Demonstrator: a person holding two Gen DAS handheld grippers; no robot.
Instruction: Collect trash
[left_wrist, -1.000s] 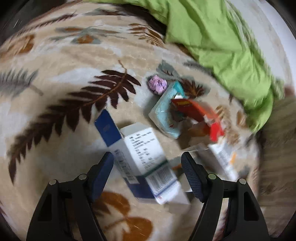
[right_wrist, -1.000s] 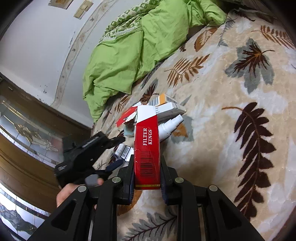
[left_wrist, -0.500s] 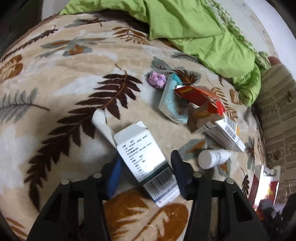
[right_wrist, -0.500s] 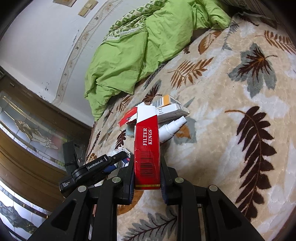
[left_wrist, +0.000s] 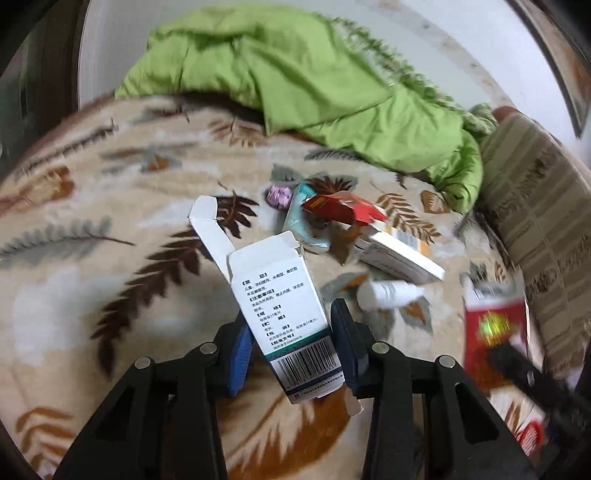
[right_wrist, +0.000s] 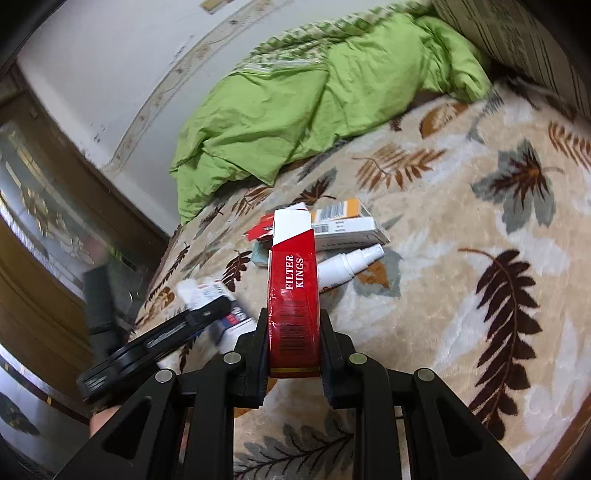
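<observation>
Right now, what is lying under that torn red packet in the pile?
The torn red packet rests partly on a pale blue packet and on the end of a white carton. Whatever lies beneath its middle is covered, so I cannot tell.

Around the spray bottle (right_wrist: 349, 264) room is tight: the long white carton (right_wrist: 347, 230) lies just behind it, with a red wrapper (left_wrist: 341, 208) and teal packet (left_wrist: 304, 221) crowding beyond. Right of the spray bottle the leaf-patterned blanket (right_wrist: 461, 295) lies bare (plenty of passage). Far behind, the green quilt (right_wrist: 295, 103) piles up against the wall.
</observation>
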